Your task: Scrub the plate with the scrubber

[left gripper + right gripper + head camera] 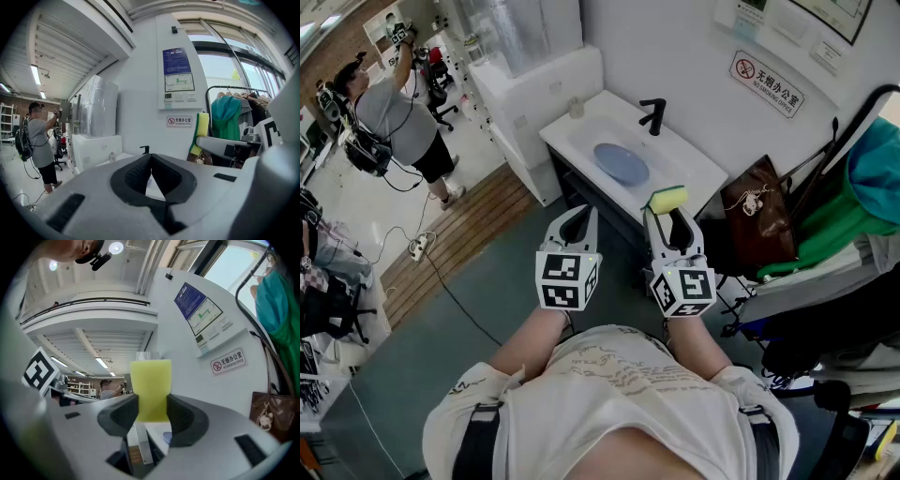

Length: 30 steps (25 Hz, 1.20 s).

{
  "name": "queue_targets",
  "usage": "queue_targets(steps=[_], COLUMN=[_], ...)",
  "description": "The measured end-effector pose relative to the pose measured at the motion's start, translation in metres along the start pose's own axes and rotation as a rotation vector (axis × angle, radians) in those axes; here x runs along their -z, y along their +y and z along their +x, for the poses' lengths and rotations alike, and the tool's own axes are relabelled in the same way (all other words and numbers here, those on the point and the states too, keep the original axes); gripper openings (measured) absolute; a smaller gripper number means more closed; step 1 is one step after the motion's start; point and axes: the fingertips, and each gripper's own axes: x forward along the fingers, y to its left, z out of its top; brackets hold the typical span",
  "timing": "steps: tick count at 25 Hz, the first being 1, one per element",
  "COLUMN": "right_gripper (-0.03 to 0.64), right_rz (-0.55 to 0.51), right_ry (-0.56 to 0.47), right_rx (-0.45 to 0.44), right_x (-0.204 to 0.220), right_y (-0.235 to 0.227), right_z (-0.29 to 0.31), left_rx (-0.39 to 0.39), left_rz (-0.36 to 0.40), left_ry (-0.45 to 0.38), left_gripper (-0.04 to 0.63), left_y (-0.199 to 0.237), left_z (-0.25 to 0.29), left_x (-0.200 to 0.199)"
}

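Here, the right gripper [669,216] pinches the scrubber [667,198], plate [621,164] well ahead; left gripper [579,217] pressed together.

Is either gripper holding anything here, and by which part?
The right gripper pinches the yellow scrubber by its near end, jaws on its two sides. The left gripper is shut on nothing.

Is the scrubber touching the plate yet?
Apart. The head view shows the scrubber in the right gripper, well short of the plate in the sink.
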Motion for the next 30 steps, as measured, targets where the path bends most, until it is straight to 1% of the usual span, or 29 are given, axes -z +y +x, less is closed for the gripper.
queue_targets(steps=[9, 15, 19, 25, 30], right_gripper=[0.198, 0.198, 0.198, 0.198, 0.198], right_rz=[0.027, -0.039, -0.039, -0.029, -0.034], right_ry=[0.008, 0.014, 0.032, 0.049, 0.058], right_rx=[-0.024, -0.058, -0.092, -0.121, -0.111], right_x=[0.002, 0.004, 0.009, 0.018, 0.024], right_y=[-0.008, -0.012, -0.014, -0.008, -0.011], right_z=[-0.006, -0.012, -0.015, -0.005, 0.015], left_rx=[-0.009, -0.029, -0.052, -0.078, -0.061], left_rz=[-0.004, -0.029, -0.046, -0.055, -0.081], left_ry=[-0.003, 0.007, 0.017, 0.013, 0.007], left_gripper=[0.023, 0.023, 0.023, 0.023, 0.023], left_y=[-0.013, -0.024, -0.029, -0.018, -0.004], left_z=[0.003, 0.005, 0.003, 0.004, 0.021], left_x=[-0.002, 0.006, 0.015, 0.02, 0.02])
